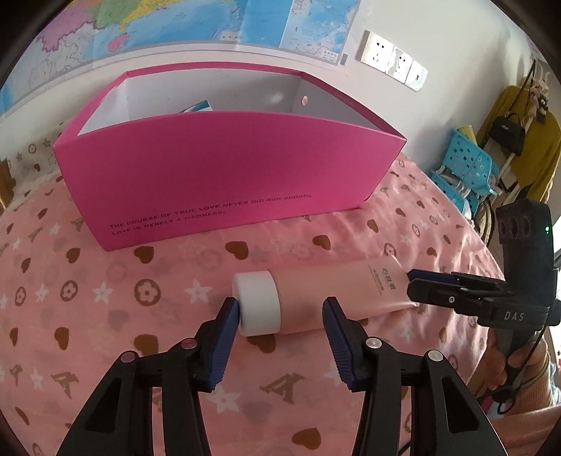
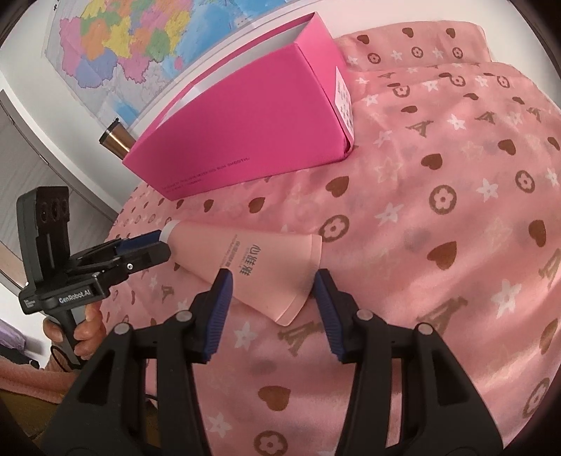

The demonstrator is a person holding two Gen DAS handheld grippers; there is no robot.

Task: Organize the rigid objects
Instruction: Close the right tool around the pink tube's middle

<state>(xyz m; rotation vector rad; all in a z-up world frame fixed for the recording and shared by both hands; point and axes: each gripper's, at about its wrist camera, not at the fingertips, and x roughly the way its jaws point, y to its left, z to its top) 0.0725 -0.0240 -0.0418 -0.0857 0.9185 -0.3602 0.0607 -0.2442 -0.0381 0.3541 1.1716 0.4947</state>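
Observation:
A pink tube (image 1: 336, 298) with a white cap (image 1: 257, 303) lies on its side on the pink patterned cloth (image 1: 105, 315). My left gripper (image 1: 280, 315) is open, its jaws either side of the cap end. My right gripper (image 2: 271, 287) is open, its jaws either side of the tube's flat crimped end (image 2: 266, 277). Each gripper shows in the other's view: the right one (image 1: 413, 284) at the tube's tail, the left one (image 2: 154, 245) at the cap. An open magenta box (image 1: 217, 168) stands behind the tube, with a blue-and-white item (image 1: 198, 106) inside.
The magenta box also shows in the right wrist view (image 2: 245, 129), with a bronze cylinder (image 2: 117, 140) behind it. A wall map (image 1: 210, 24) hangs behind. Blue plastic baskets (image 1: 463, 168) and hanging bags stand to the right off the cloth.

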